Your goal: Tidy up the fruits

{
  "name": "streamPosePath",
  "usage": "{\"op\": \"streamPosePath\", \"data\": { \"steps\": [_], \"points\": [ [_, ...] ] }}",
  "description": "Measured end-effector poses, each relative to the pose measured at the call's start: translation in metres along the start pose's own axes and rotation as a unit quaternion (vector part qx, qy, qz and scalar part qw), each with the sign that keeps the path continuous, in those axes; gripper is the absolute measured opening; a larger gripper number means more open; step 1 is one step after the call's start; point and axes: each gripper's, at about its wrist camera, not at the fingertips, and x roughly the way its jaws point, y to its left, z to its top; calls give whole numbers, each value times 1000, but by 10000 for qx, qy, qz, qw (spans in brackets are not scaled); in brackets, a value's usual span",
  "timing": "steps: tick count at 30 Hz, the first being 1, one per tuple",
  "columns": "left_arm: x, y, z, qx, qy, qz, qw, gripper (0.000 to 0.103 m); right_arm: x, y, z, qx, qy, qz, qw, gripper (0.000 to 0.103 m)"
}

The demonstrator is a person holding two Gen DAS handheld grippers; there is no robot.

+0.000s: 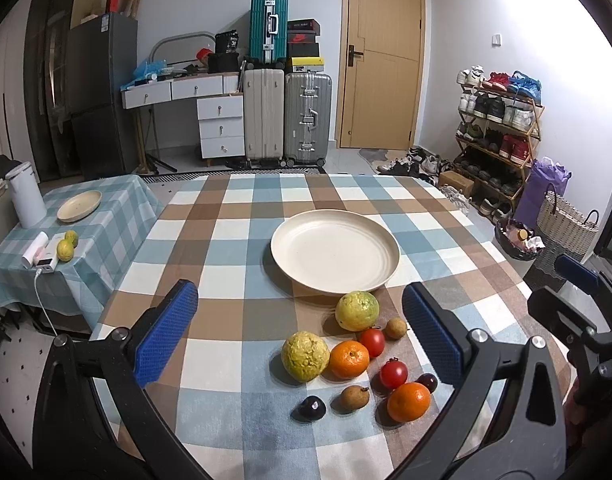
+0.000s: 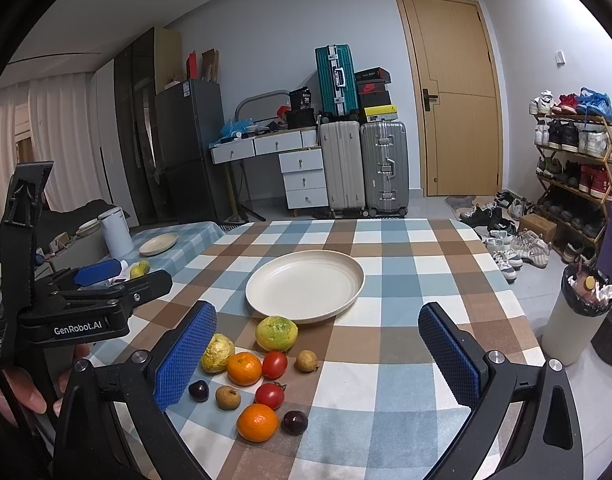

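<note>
1. Both of your grippers, left gripper (image 1: 300, 330) and right gripper (image 2: 318, 350), hang wide open over the table (image 1: 234, 216), gripping nothing.
2. Your plate (image 1: 335, 250) sits empty.
3. Nine fruits (image 1: 348, 358) lie clustered just before it.

Empty cream plate (image 2: 306, 280), fruit cluster (image 2: 252, 376) just before it, right tool (image 2: 318, 356) open

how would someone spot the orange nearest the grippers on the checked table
Find the big cream round plate on the checked tablecloth; the fruit cluster lies just in front of it. At the cluster's near edge sits a round bright orange, between a dark cherry and a brown longan; the other orange lies farther back.
</note>
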Motion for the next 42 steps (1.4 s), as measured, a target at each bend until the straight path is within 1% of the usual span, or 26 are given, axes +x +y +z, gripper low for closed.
{"op": "streamPosePath", "data": {
  "steps": [19, 27, 34, 37, 42],
  "points": [
    [-1, -2, -5, -19, 11, -18, 10000, 102, 1, 0, -2, 4, 34, 11, 10000, 103],
    [7, -4, -11, -80, 97, -132, 9998, 102, 5, 1, -6, 17, 102, 56, 9999, 103],
    [27, 3, -14, -147, 224, -241, 9994, 102, 20, -4, -4, 138, 270, 311, 9991, 103],
    [39, 7, -15, -224, 292, -269, 9990, 102, 32, -7, -2, 184, 411, 435, 9980, 103],
    [60, 15, -17, -299, 389, -272, 9984, 102, 60, -12, 1, 324, 723, 768, 9939, 103]
  ]
}}
